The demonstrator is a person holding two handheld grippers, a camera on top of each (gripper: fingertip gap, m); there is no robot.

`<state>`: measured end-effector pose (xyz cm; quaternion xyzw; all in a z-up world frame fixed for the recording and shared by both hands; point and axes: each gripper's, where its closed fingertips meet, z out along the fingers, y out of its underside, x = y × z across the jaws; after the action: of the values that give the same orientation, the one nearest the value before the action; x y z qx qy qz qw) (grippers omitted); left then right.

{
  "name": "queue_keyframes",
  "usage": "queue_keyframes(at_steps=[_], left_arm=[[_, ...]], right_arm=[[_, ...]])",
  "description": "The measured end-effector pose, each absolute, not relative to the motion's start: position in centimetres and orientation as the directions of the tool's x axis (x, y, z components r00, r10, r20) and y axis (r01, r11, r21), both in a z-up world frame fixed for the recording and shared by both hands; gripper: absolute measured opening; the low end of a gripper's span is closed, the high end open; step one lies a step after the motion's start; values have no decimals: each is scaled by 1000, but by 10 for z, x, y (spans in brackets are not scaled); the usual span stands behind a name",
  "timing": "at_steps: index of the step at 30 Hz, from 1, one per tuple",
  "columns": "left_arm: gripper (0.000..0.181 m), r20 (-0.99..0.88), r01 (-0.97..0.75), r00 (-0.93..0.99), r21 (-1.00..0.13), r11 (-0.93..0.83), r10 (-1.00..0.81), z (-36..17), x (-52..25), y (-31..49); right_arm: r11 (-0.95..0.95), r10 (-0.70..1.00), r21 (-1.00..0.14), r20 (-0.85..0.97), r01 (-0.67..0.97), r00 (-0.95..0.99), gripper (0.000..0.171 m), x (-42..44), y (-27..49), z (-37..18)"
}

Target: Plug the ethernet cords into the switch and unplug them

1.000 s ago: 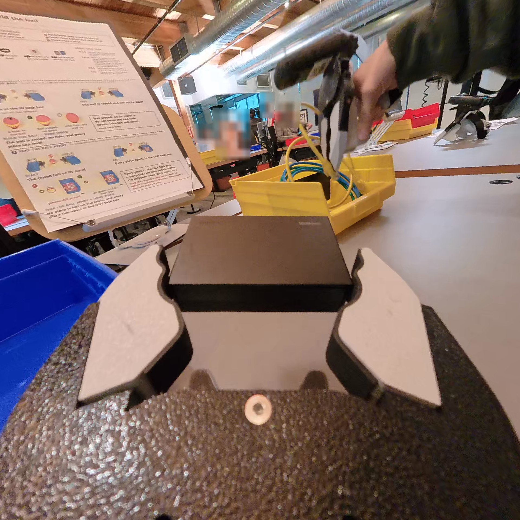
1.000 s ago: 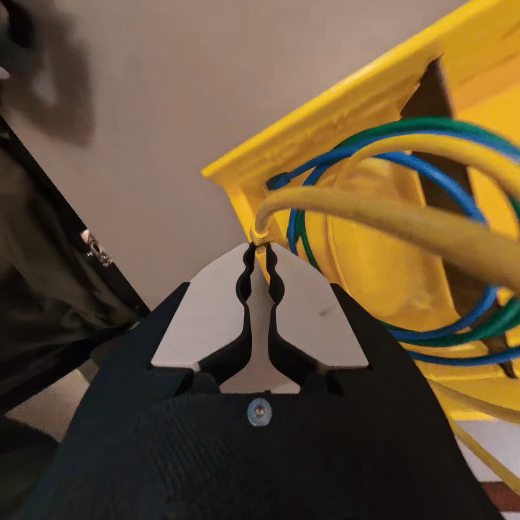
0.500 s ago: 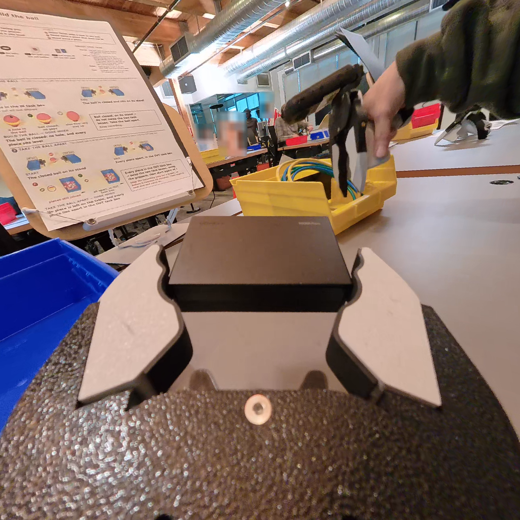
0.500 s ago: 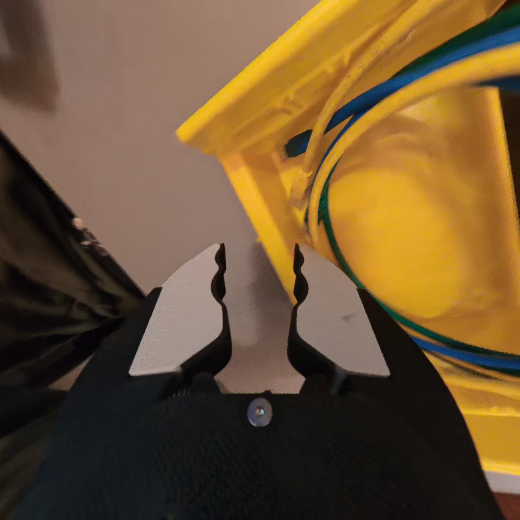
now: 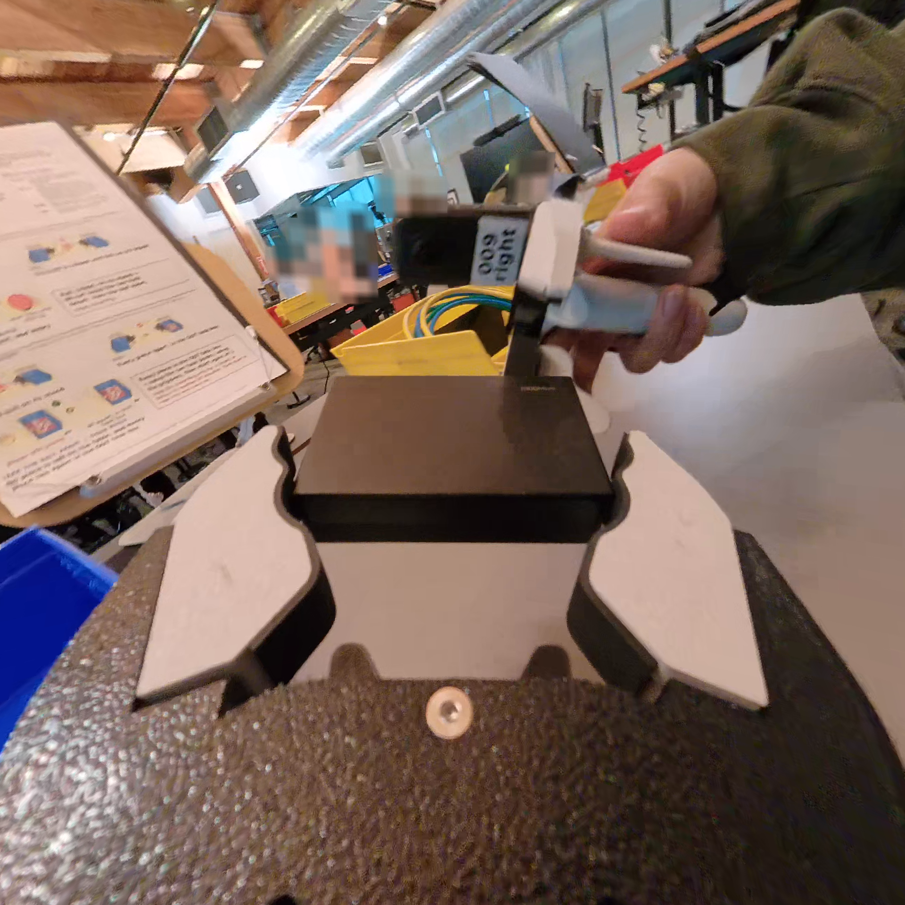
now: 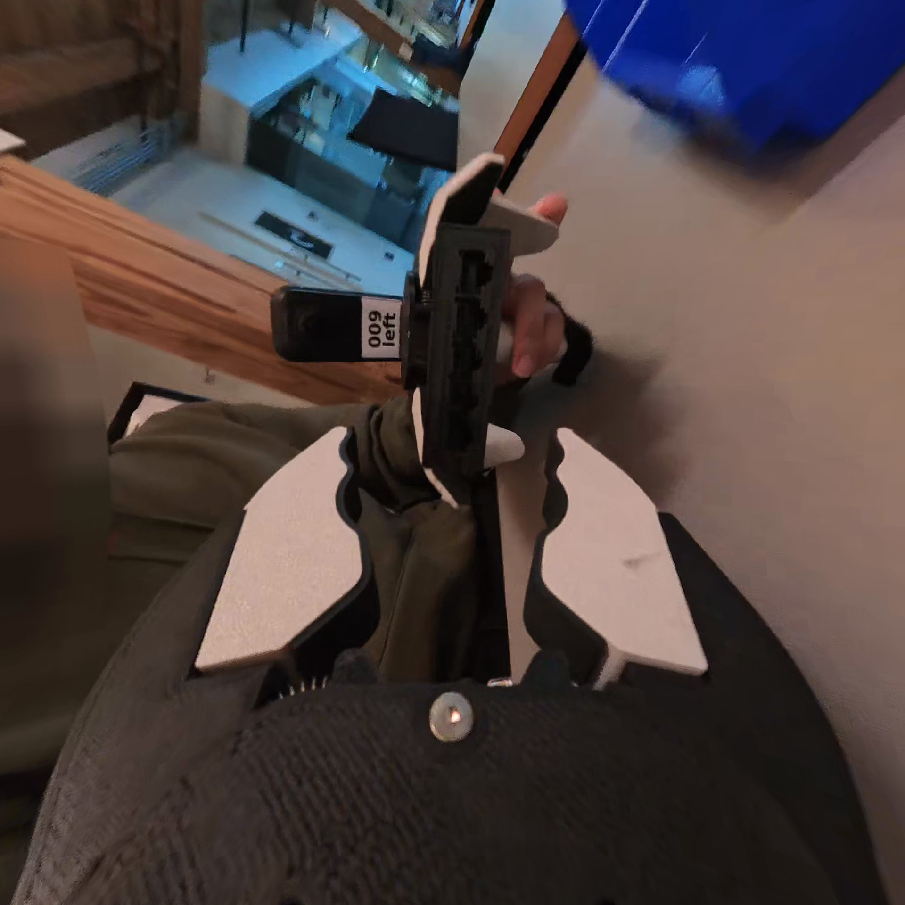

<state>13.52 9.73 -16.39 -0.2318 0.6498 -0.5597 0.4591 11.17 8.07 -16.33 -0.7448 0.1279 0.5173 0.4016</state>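
Note:
My left gripper (image 5: 453, 470) is shut on the near end of the black switch (image 5: 450, 440), which rests on the grey table (image 5: 734, 465). The switch's port side faces away and shows in the right wrist view (image 6: 463, 352), with no cord in it. My right gripper (image 6: 453, 440) is open and empty, just in front of those ports. In the left wrist view it (image 5: 534, 362) hangs behind the switch, held by a hand (image 5: 656, 274). Yellow, blue and green ethernet cords (image 5: 440, 303) lie coiled in the yellow bin (image 5: 416, 350) behind the switch.
A clipboard with an instruction sheet (image 5: 122, 303) stands at the left. A blue bin (image 5: 44, 612) sits at the near left and also shows in the right wrist view (image 6: 759, 73). Other tables and bins are far back.
My right gripper opened and let go of the yellow cord's plug over the yellow bin. It then swung down from the bin to face the switch's ports. The left gripper kept its hold.

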Motion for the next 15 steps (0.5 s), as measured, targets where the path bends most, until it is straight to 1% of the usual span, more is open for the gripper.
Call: queue_keyframes(at_steps=[2,3,4,5,7,9,11,14,15], left_arm=[[121,-396,225,-485,-918,326,-780,-165,132,89],[121,-432,228,-483,-902,367,-762,-167,132,86],[121,-467,230,-478,-884,407,-744,-169,132,83],[121,-494,237,-476,-869,435,-728,-170,131,79],[121,-515,233,-459,-856,462,-723,-173,132,78],[121,-500,223,-443,-866,448,-745,-175,135,78],[121,-487,224,-408,-873,433,-772,-175,138,78],[103,-473,265,-389,-879,396,-791,-168,134,78],[100,-449,261,-401,-891,370,-799,-168,133,79]], right_arm=[[-644,266,-476,-873,-598,408,75,100,88,-162],[-649,278,-479,-873,-591,402,72,96,90,-162],[-667,270,-479,-869,-570,415,55,93,90,-166],[-687,253,-493,-851,-533,461,28,92,90,-176],[-663,275,-536,-824,-522,496,28,93,90,-178],[-654,249,-537,-818,-533,518,28,97,89,-179],[-648,245,-565,-789,-510,564,28,102,86,-178],[-597,192,-616,-732,-514,654,28,136,79,-161],[-561,166,-642,-706,-523,688,27,157,74,-150]])
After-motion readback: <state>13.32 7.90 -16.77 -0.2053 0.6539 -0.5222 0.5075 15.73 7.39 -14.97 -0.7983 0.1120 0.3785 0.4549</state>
